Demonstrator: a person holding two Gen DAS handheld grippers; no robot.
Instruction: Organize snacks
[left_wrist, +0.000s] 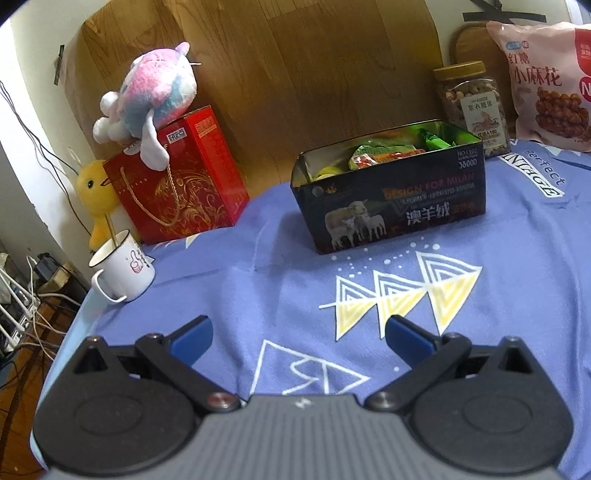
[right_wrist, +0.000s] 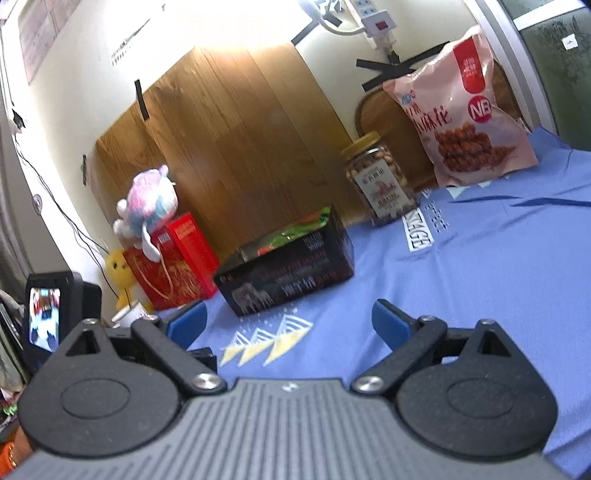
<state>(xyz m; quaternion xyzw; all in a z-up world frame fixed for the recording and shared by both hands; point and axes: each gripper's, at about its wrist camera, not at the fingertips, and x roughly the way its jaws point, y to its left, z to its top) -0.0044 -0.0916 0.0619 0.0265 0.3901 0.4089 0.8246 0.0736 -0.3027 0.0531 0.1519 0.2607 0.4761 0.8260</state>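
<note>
While spread wide and empty over the blue tabletop cloth: left claw, right claw. Mid-frame, black tin holding snack packets; upper right, nut jar, pink snack bag.

I saw home room, lived-in: worktop under printed blue cloth, plush toys on red gift box, enamel mug, cable tangle on floor, power strip taped to wall.
</note>
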